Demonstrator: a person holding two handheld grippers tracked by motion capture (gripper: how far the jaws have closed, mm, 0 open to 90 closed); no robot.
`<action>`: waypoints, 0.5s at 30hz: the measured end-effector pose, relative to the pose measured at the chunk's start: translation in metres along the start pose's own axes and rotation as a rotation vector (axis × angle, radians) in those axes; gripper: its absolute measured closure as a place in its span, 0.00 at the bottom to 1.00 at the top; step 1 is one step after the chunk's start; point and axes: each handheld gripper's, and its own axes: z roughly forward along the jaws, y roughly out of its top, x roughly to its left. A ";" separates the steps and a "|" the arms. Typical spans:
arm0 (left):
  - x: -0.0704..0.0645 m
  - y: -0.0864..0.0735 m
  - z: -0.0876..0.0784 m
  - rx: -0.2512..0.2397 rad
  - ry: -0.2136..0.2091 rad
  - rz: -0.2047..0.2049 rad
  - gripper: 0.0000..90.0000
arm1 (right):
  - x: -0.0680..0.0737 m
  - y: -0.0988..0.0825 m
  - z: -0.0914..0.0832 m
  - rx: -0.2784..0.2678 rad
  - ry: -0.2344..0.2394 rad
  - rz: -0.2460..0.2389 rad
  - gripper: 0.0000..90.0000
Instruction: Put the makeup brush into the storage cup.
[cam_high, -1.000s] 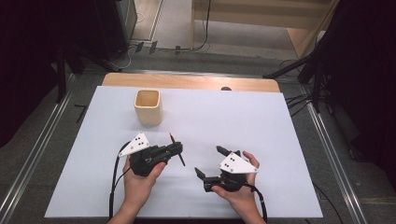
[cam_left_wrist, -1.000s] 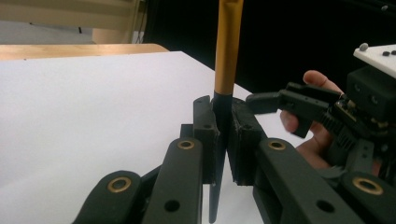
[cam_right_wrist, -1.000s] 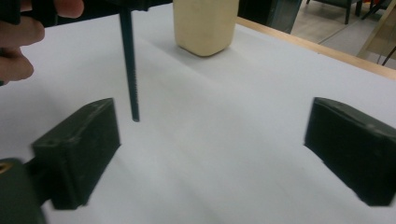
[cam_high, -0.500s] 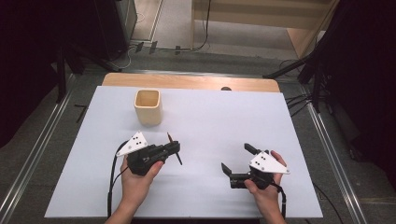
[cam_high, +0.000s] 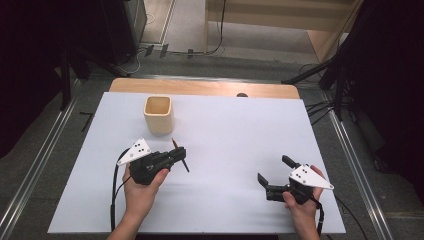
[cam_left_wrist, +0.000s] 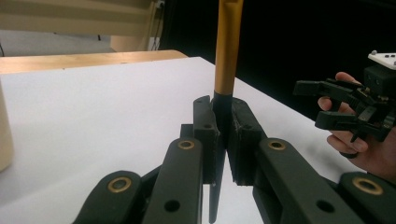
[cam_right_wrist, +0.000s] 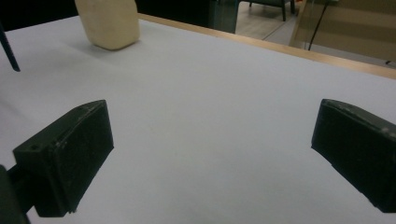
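Your left tool (cam_high: 178, 152) is clamped on a gold-and-black pencil (cam_left_wrist: 227, 56) just short of the beige cup (cam_high: 158, 114), while your right tool (cam_high: 274, 176) gapes wide, holding nothing, over the white desk (cam_high: 240, 130).

The white sheet (cam_high: 235, 130) lies bare across centre and right of the frame. A cup (cam_high: 158, 114) blocks the upper left.

Pale counter, black tools, one orange-yellow pen.

The counter (cam_high: 225, 150) was plain white with a light wood strip along its far edge. The cup (cam_high: 159, 115) was cream. Both tools, left tool (cam_high: 177, 154) and right tool (cam_high: 272, 175), were black with grey plates; the pen (cam_left_wrist: 227, 51) showed orange-yellow above a black tip.
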 end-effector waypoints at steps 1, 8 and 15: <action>0.000 0.001 -0.001 0.000 0.003 0.000 0.93 | -0.002 -0.001 -0.001 0.000 -0.003 0.005 0.00; 0.004 0.003 -0.005 0.009 0.030 0.004 0.93 | -0.019 -0.010 -0.004 -0.004 -0.033 0.059 0.00; 0.009 0.013 -0.010 -0.001 0.052 0.019 0.93 | -0.024 -0.011 -0.012 -0.029 -0.033 0.052 0.00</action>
